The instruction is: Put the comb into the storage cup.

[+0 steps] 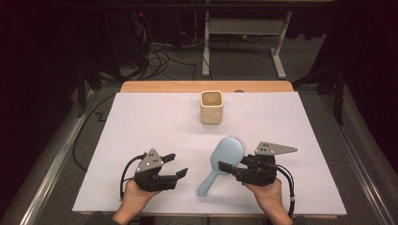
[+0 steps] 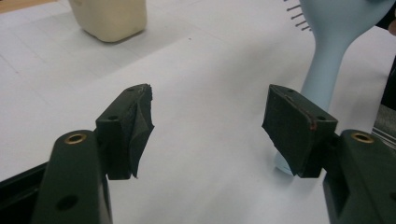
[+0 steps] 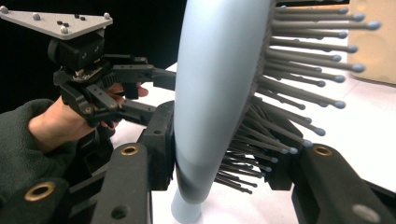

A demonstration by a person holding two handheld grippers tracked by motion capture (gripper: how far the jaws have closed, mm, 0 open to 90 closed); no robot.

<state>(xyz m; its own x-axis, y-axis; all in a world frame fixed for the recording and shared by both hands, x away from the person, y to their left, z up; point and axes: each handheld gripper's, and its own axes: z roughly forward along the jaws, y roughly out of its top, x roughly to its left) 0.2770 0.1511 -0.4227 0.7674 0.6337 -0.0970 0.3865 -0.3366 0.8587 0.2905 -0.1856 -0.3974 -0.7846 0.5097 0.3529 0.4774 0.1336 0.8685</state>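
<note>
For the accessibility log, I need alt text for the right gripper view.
The right tool clamps a pale blue hairbrush at the base of its head, one jaw on its smooth back, the other among its bristles. Behind it to the left, a hand holds the left tool, jaws open. A cream cup stands at the right.

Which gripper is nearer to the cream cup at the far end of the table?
Right. The right gripper, clamped on the blue hairbrush, sits nearer the cup; the left gripper stands open farther away at the near left.
</note>
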